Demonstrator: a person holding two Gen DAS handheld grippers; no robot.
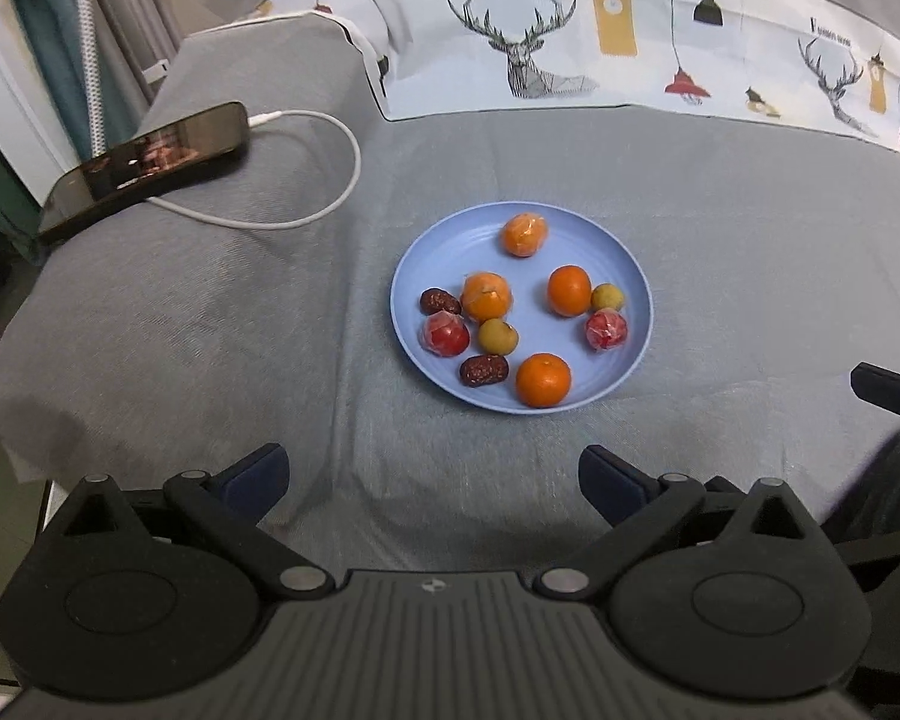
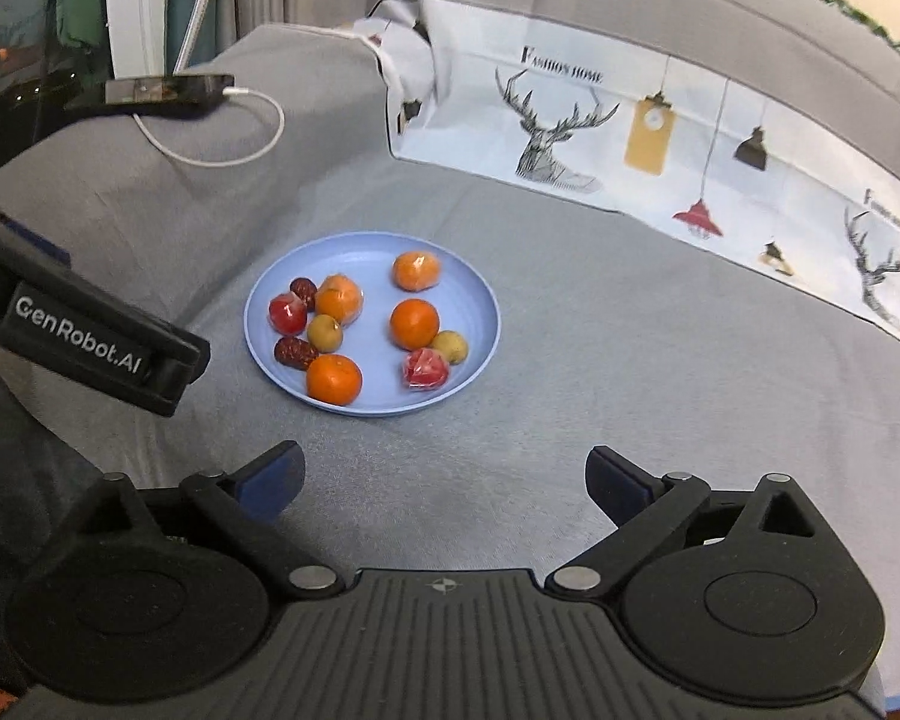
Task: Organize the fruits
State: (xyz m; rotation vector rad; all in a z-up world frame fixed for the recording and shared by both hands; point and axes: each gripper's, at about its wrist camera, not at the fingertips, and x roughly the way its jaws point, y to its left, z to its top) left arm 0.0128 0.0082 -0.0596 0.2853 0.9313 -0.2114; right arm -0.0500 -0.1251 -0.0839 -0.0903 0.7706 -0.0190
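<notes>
A blue plate [image 1: 438,243] [image 2: 474,300] lies on the grey cloth and holds several fruits: oranges [image 1: 543,380] [image 2: 333,379], two wrapped red fruits [image 1: 606,330] [image 2: 424,369], two yellow-green ones [image 1: 498,336] [image 2: 324,333] and two dark red dates [image 1: 483,369] [image 2: 294,351]. My left gripper [image 1: 433,471] hangs short of the plate's near rim, jaws wide open and empty. My right gripper [image 2: 444,474] also stands open and empty, just before the plate. The left gripper's body [image 2: 84,336] shows at the left of the right wrist view.
A phone [image 1: 144,165] [image 2: 168,90] on a white charging cable [image 1: 330,180] [image 2: 234,144] lies at the back left on the grey cloth. A white cloth printed with deer and lamps [image 1: 570,42] [image 2: 660,138] rises behind the plate. A dark finger [image 1: 894,390] juts in at the right edge.
</notes>
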